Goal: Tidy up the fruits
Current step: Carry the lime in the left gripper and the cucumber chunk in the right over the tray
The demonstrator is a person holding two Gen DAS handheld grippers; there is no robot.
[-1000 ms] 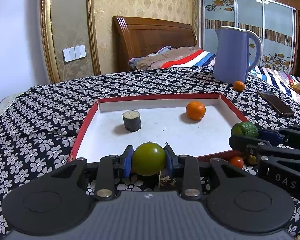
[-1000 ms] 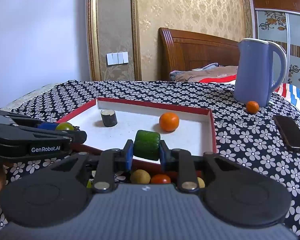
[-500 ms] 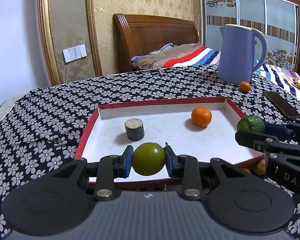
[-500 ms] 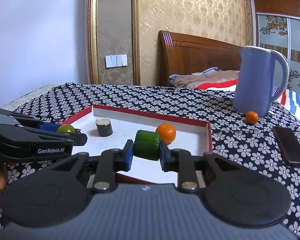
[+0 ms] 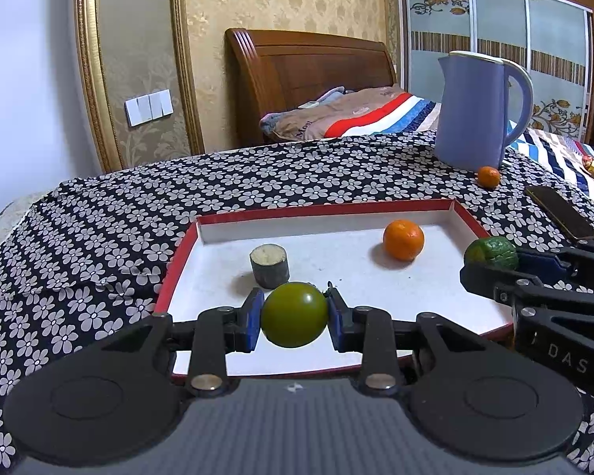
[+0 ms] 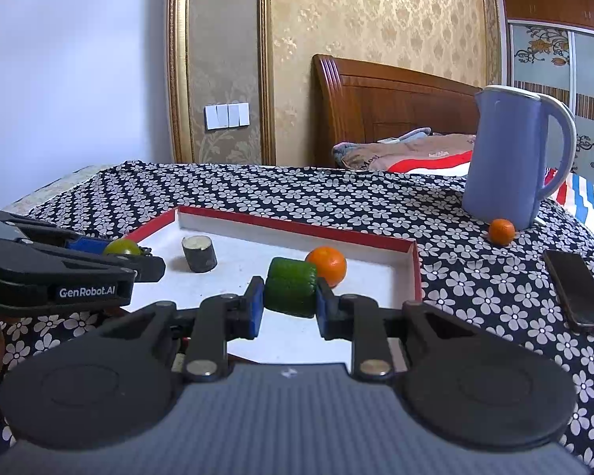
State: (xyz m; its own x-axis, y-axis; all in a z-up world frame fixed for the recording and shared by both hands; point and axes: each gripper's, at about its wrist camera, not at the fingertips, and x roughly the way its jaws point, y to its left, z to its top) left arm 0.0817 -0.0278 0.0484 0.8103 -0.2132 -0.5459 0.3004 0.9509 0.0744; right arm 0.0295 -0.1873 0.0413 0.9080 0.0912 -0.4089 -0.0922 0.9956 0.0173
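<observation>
Fingers (image 5: 253, 318) grip green fruit (image 5: 294, 314) above tray (image 5: 178, 253) holding orange (image 5: 403, 239), stump (image 5: 269, 260).

My left gripper (image 5: 294, 320) has its fingers (image 5: 252, 320) clamped on a round green fruit (image 5: 294, 320), above the near edge of the red-rimmed tray (image 5: 469, 219). In the tray I see an orange (image 5: 403, 239) and a dark stub (image 5: 269, 266). At right, my right gripper (image 5: 491, 261) pinches a green chunk (image 5: 491, 251). A blue kettle (image 5: 471, 113) stands beyond, a small orange (image 5: 488, 177) beside it.
</observation>
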